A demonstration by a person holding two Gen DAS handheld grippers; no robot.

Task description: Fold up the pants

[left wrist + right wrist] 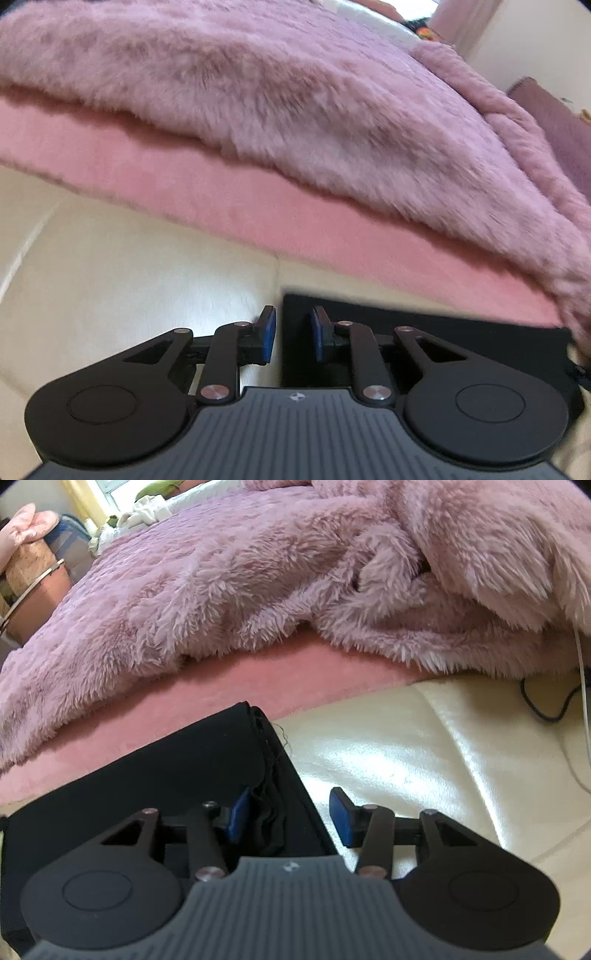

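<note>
Below, the parts of the scene are listed as they are seen from the two wrist views.

Pants (184,771): black fabric is laid flat on the cream surface (424,760), close to the edge where the pink sheet (229,686) begins; one corner is shown just short of that edge, and a loose thread is seen at its hem. In the left wrist view the same pants (443,325) are seen as a dark panel lying to the right of the cushion seam.

Left gripper (293,339): the jaws are shown parted by a narrow gap, with nothing pinched between the blue pads (269,334); the left edge of the pants is framed within that gap.

Right gripper (288,818): the jaws are spread wide; a bunched fold at the side edge of the pants is seen between the pads, beside the left blue pad (238,818), while the other pad is held over bare cream surface. Whether the fold is touched cannot be told.

Fluffy blanket (221,572): mauve, long-piled, draped over the pink sheet and rumpled toward the right.

Black cable (543,709): looped on the cream surface at its right edge, beneath the blanket's overhang.
</note>
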